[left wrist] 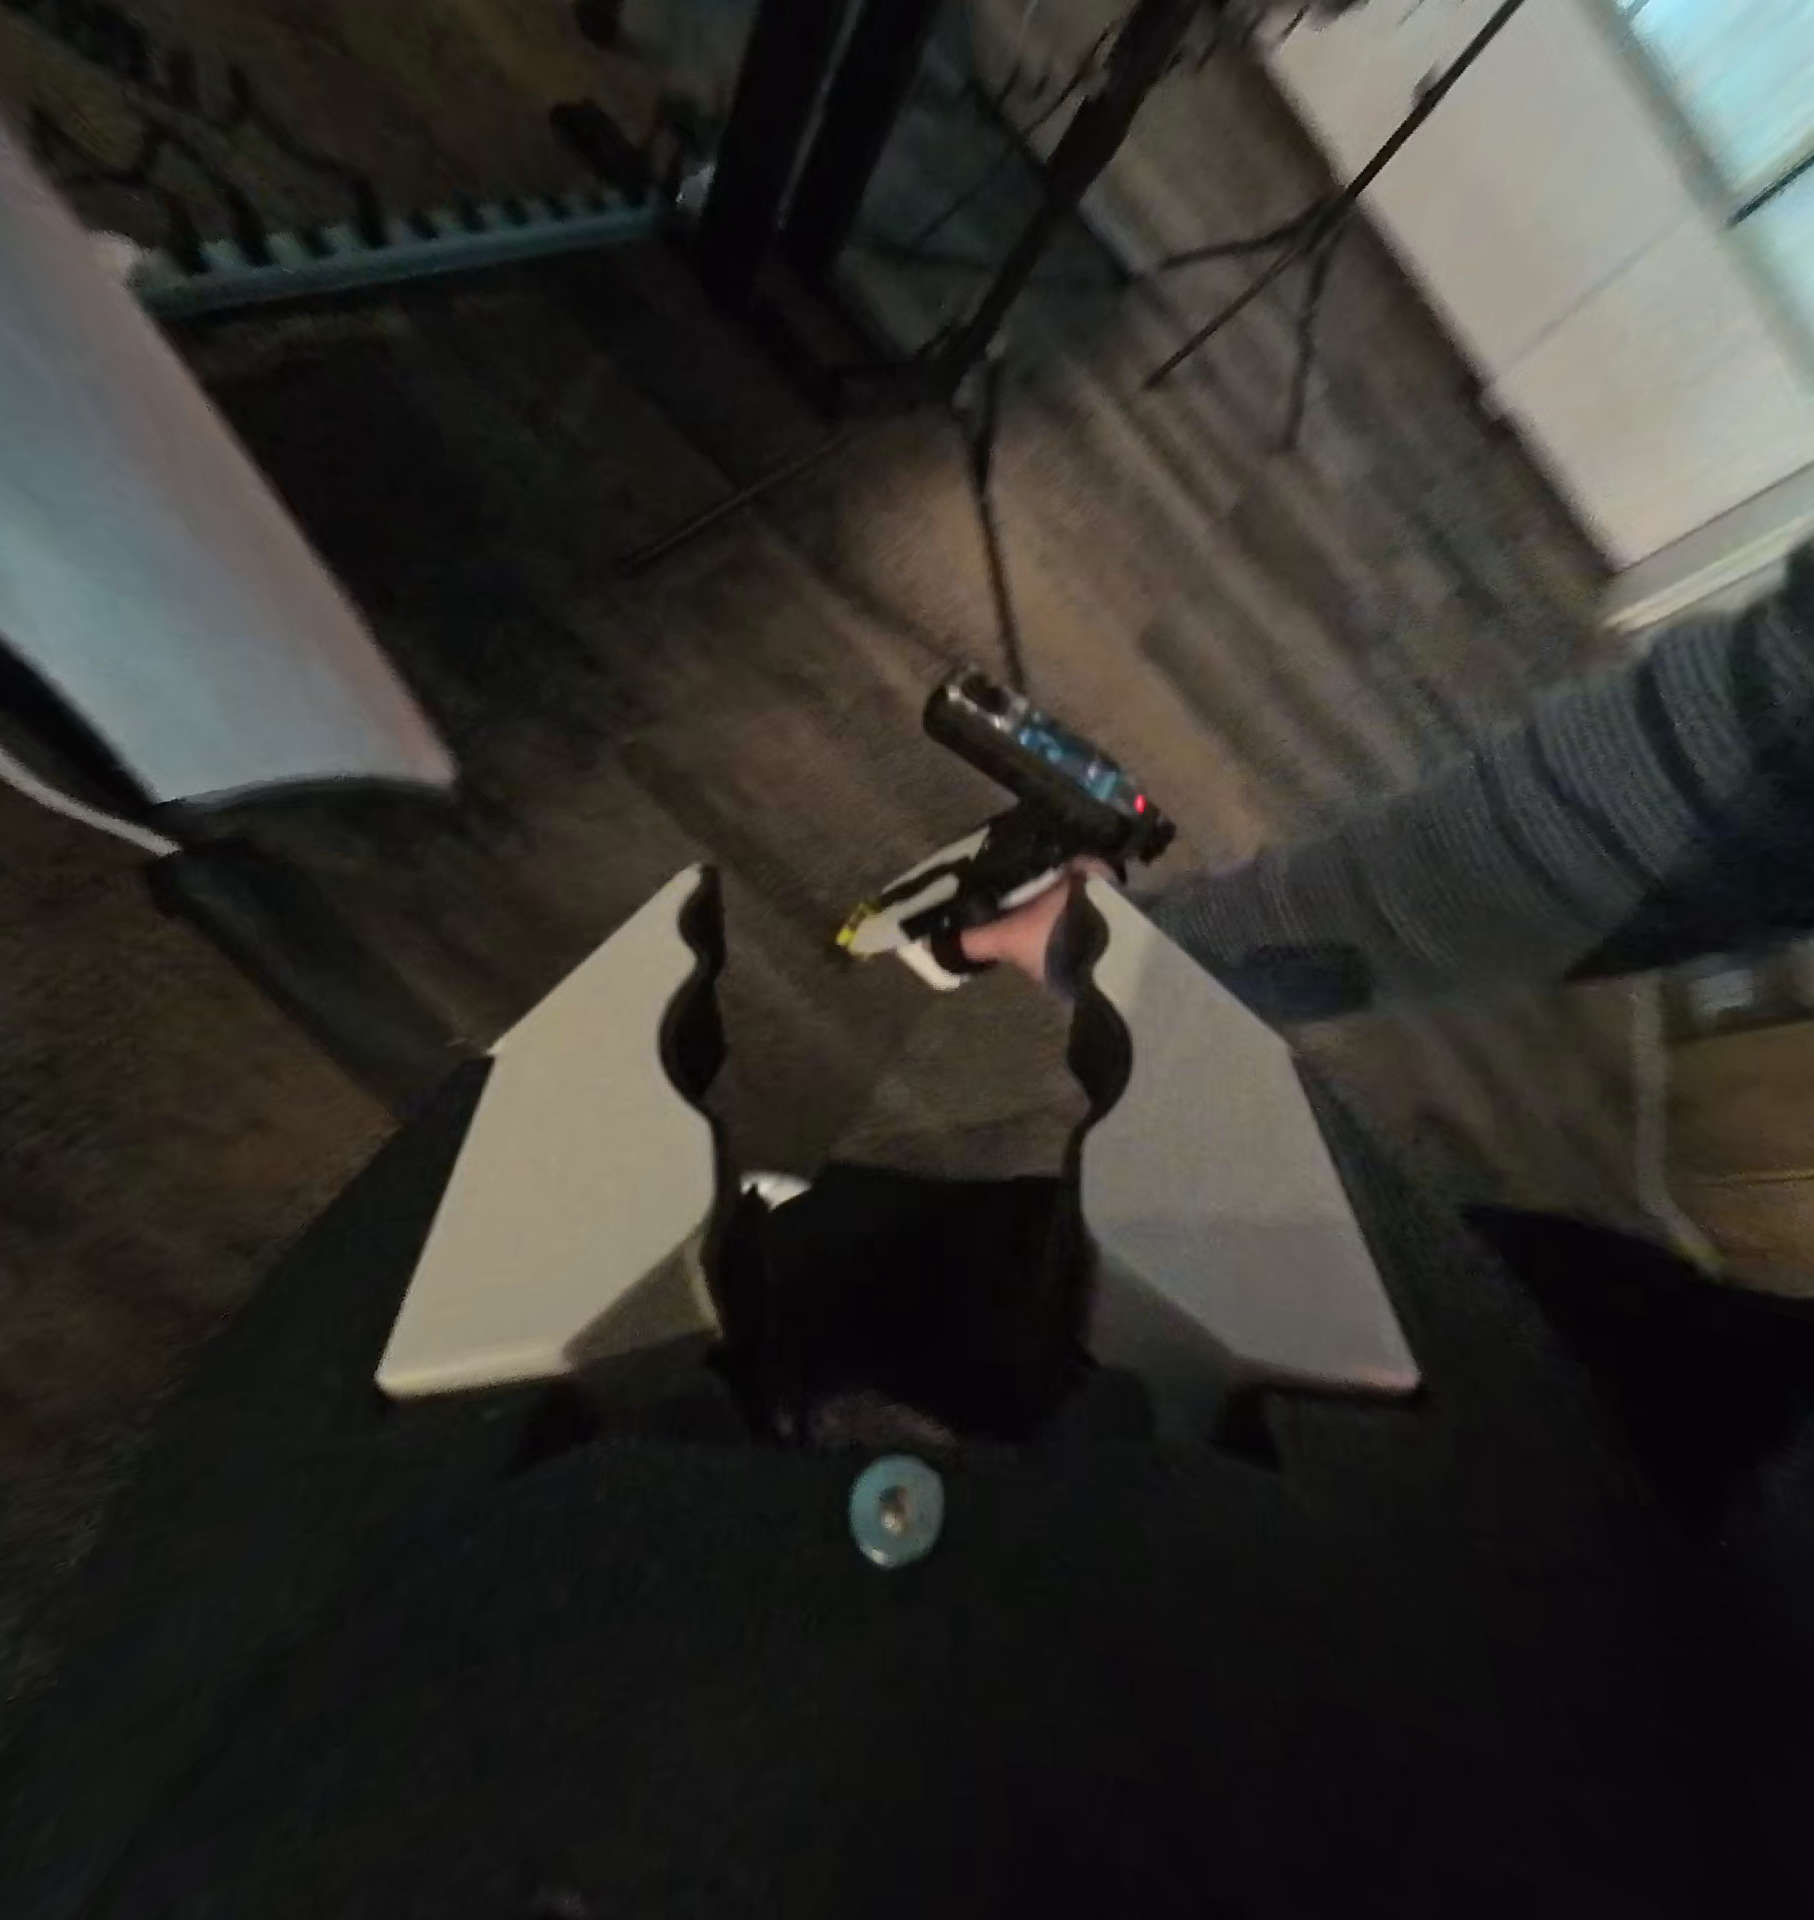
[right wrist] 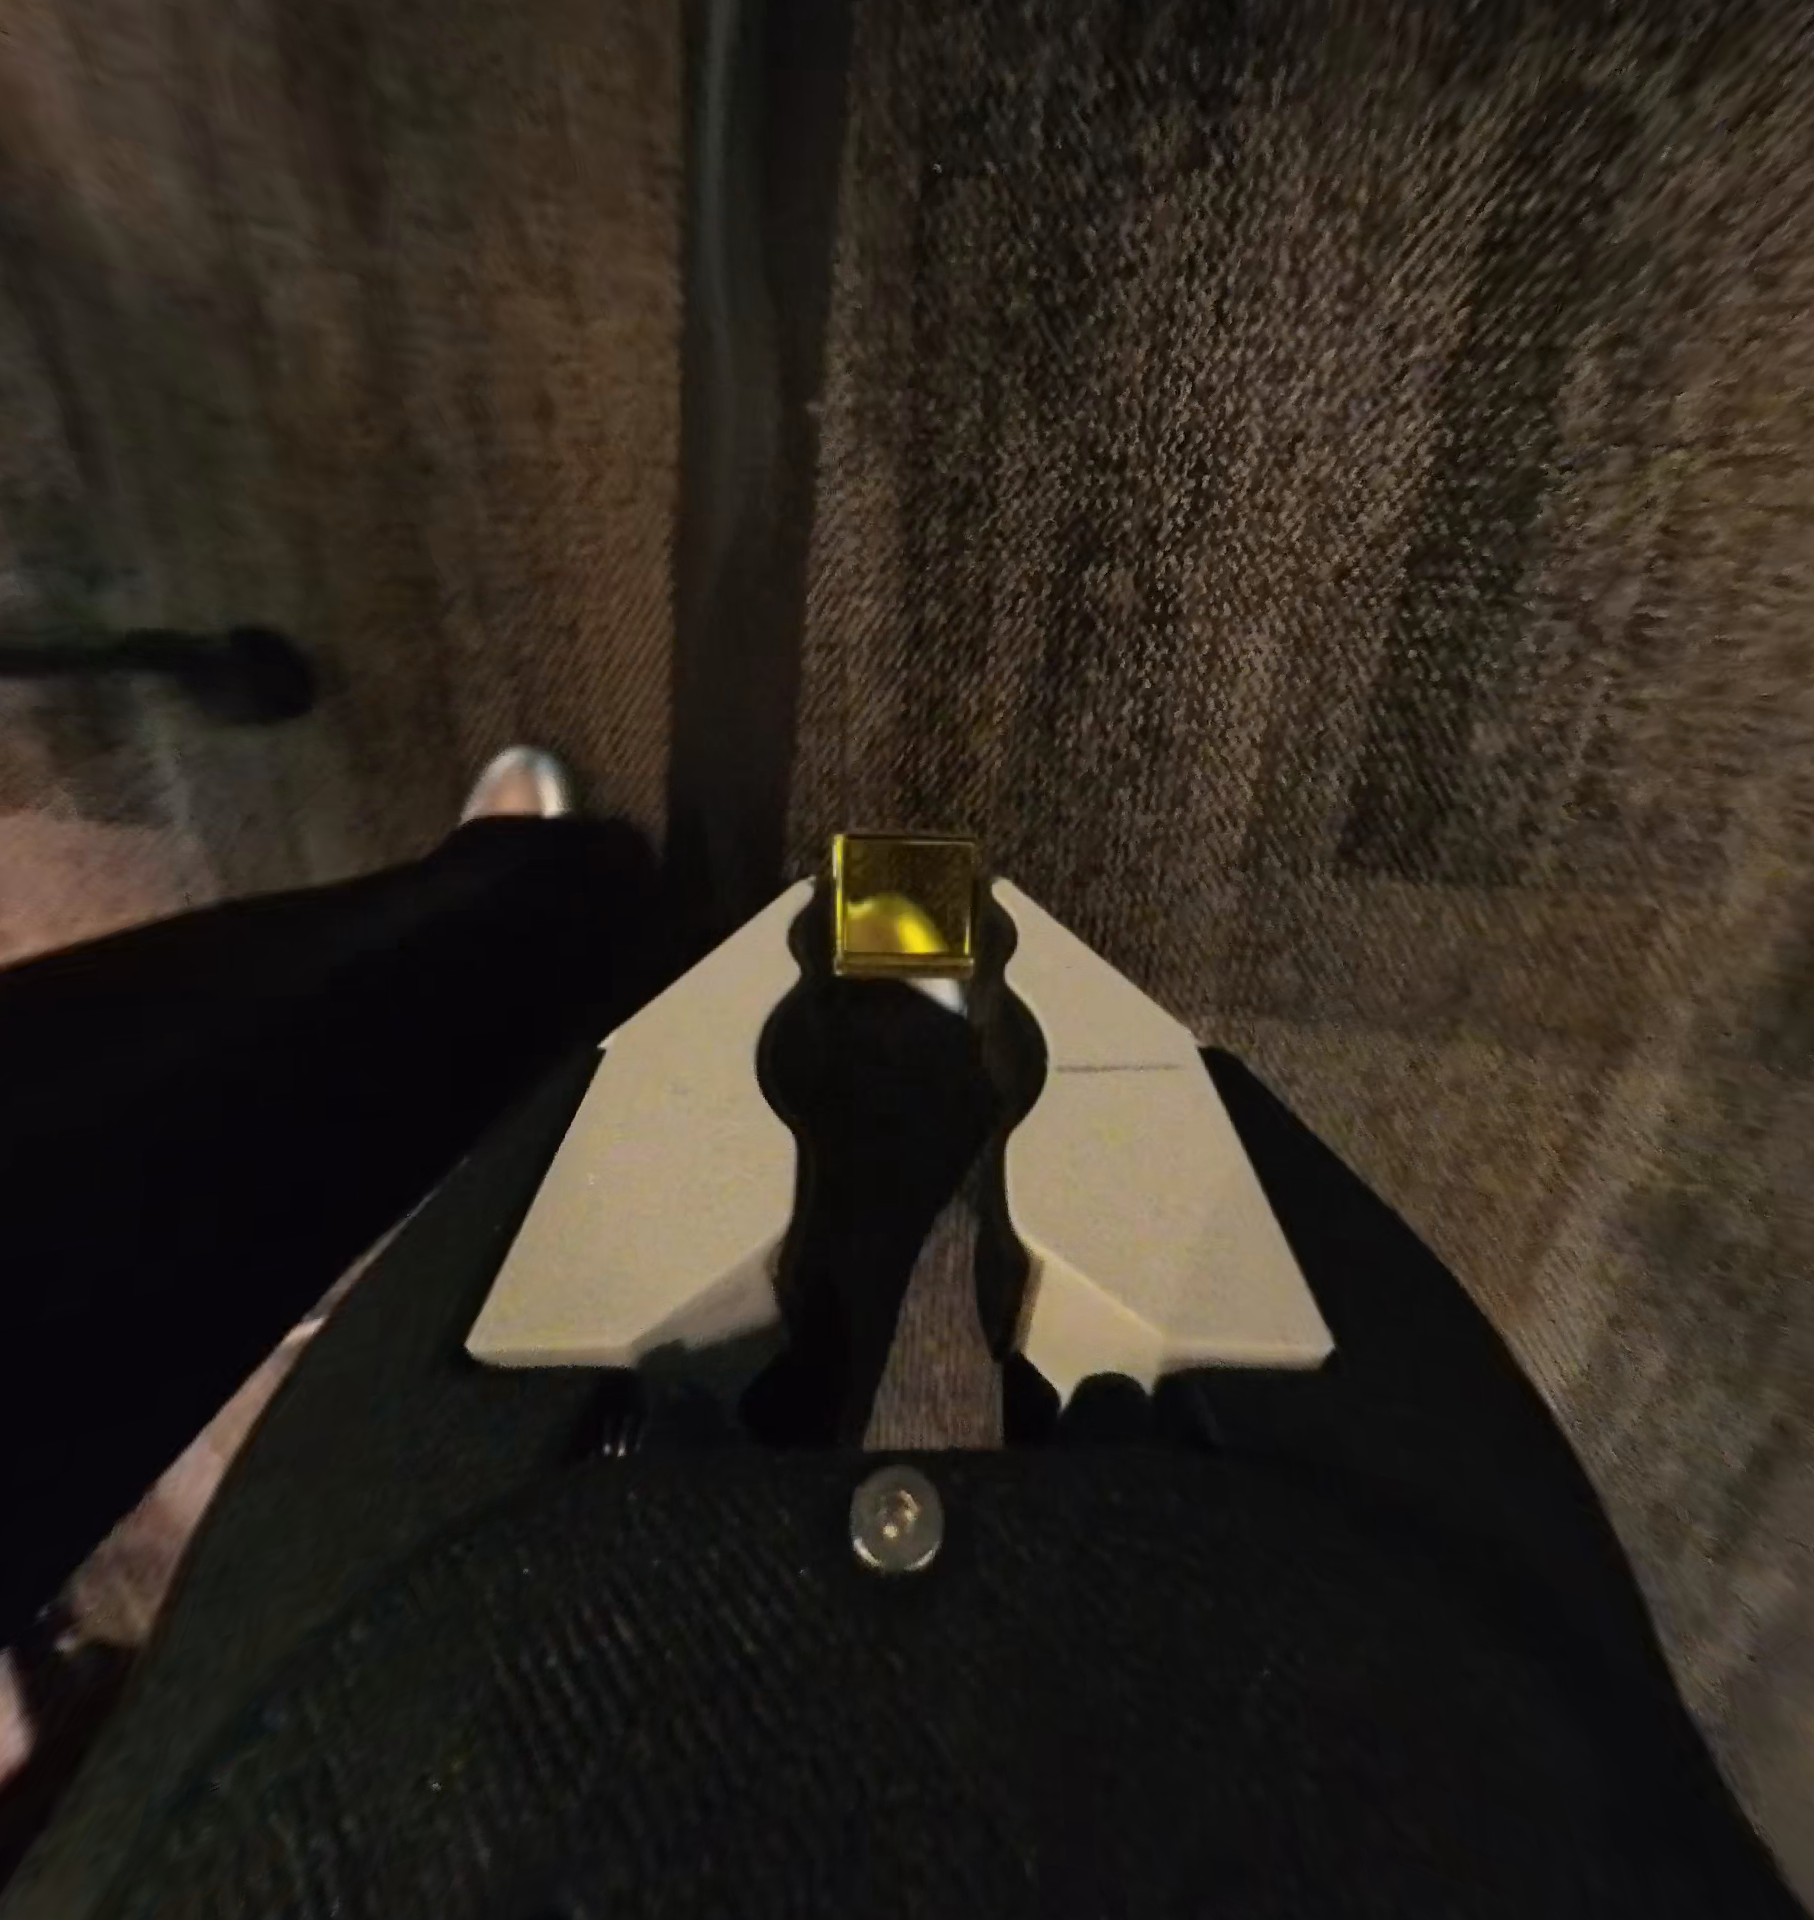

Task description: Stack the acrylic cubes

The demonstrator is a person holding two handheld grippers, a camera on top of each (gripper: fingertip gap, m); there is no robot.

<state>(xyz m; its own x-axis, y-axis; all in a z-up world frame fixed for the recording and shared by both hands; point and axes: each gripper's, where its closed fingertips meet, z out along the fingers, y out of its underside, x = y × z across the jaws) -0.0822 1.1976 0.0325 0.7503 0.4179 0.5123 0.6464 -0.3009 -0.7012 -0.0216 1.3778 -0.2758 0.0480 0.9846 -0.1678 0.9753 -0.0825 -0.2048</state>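
While both views run dim and blurred, no writing readable anywhere. Right gripper clamps small yellow translucent cube, both pads pressed on its sides, cube at fingertips above carpet. Left gripper spread wide, nothing between fingers, hanging over same nubby brown carpet. Dark upright post just ahead of cube; broad open carpet to its right. Ribbed grey sleeve at right edge of left view.

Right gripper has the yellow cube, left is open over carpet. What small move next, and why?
Probably keep the right gripper closed on the yellow cube and lower it slowly: only carpet lies beneath, no surface close by. The left gripper is open and empty.
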